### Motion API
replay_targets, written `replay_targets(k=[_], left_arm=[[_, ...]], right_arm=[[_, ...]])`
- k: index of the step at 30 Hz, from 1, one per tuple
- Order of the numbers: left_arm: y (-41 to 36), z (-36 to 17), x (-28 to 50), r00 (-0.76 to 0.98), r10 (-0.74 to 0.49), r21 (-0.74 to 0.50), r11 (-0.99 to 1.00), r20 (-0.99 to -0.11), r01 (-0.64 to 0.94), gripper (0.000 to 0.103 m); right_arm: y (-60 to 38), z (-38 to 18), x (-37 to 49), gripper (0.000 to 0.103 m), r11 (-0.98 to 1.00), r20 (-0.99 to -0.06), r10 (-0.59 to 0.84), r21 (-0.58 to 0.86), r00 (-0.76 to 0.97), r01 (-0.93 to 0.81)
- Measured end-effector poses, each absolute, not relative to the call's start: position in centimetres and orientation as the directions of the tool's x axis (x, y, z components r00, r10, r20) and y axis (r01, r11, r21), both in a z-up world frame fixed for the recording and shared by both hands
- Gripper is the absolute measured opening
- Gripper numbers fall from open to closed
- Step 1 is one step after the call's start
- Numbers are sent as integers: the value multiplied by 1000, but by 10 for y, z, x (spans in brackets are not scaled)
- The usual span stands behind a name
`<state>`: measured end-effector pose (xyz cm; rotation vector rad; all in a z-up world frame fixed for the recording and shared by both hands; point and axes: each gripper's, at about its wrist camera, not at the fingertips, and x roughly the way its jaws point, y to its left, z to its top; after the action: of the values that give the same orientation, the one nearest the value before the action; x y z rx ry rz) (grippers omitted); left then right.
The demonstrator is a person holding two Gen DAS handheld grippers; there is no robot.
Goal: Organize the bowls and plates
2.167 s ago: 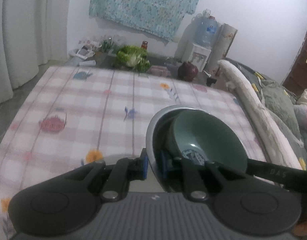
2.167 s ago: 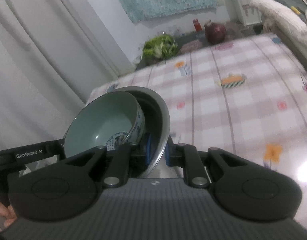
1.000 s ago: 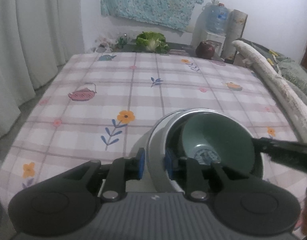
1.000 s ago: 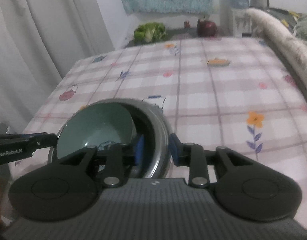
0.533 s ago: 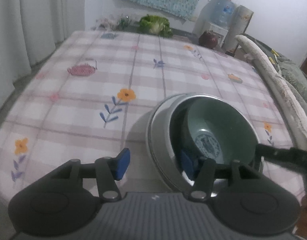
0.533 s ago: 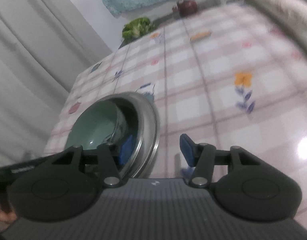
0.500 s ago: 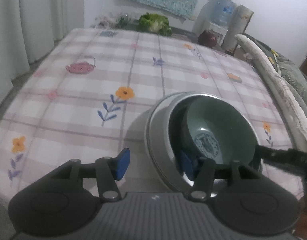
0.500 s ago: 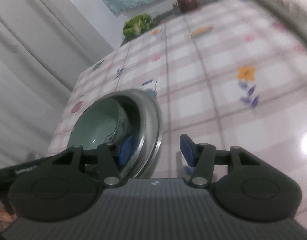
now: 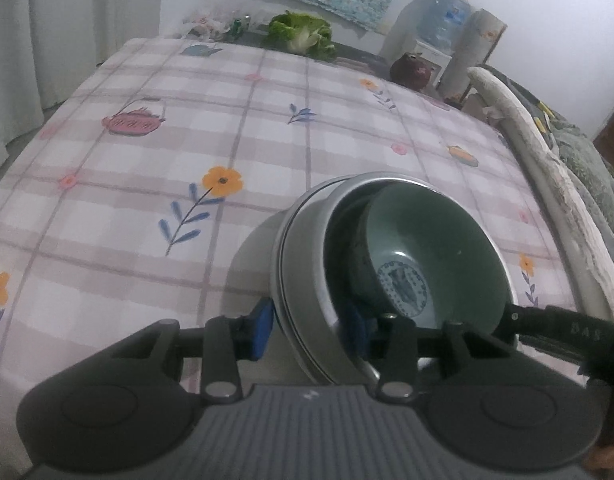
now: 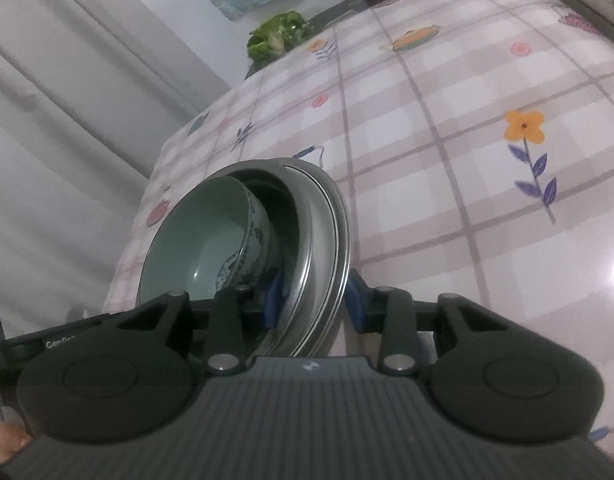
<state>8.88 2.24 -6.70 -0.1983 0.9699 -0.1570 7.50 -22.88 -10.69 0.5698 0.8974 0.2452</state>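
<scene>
1. The left gripper (image 9: 309, 326) is spread open, its pads straddling the steel bowls' (image 9: 303, 264) rim without pressing.
2. The right gripper (image 10: 313, 302) likewise straddles the opposite rim, released.
3. The green bowl (image 9: 431, 252) (tilted) sits inside, near the table's (image 9: 147, 184) front edge.

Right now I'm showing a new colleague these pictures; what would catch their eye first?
Most striking is the green ceramic bowl nested in a steel bowl, near the front edge of the flowered checked tablecloth. The left gripper and the right gripper each straddle the steel rim from opposite sides, jaws open. A green cabbage lies beyond the table's far end.
</scene>
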Motion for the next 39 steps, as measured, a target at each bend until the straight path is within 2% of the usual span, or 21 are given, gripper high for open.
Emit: replay_targets(k=[13,15,16,17,19,21,23,24,26,30,35,39], left_arm=[[-14,-65,144,554,-229,-206,973,-800,104,40],[-14,-64,144,556,-225,-203,974,-800,102,43],[-13,-63,143,559,-216,-195,976,-801,99,48],[-12,-61,141,566,-205,-184,978,-799,95,59],[-9,-56,134,590,-179,-157,984,-787,88,69],[-8,-51,124,609,-149,-124,989,-779,85,75],[-6,-46,111,621,-119,-87,993,-775,81,81],[-6,-43,103,632,-103,-66,994,-768,82,83],[-4,-38,87,653,-69,-19,996,-754,82,92],[-5,-24,62,693,-30,37,996,-721,81,100],[-6,-9,42,720,-44,35,995,-692,95,103],[-8,-6,37,710,-33,43,995,-704,89,103]], right_arm=[[-267,-100,123,31,861,-676,332,503,658,82],[-268,-96,122,33,867,-672,324,492,666,74],[-268,-94,123,33,873,-671,317,482,670,69],[-267,-91,121,39,882,-672,307,467,674,64],[-267,-84,115,52,903,-675,273,425,685,59],[-266,-77,102,58,925,-676,233,375,699,54],[-264,-69,87,72,942,-673,199,331,712,50],[-262,-65,80,75,950,-670,185,309,719,44],[-256,-56,63,83,968,-658,154,251,737,22],[-239,-39,33,100,989,-630,93,145,771,-1],[-218,-25,9,102,998,-606,29,58,795,8],[-208,-20,-3,102,998,-616,40,60,787,-4]])
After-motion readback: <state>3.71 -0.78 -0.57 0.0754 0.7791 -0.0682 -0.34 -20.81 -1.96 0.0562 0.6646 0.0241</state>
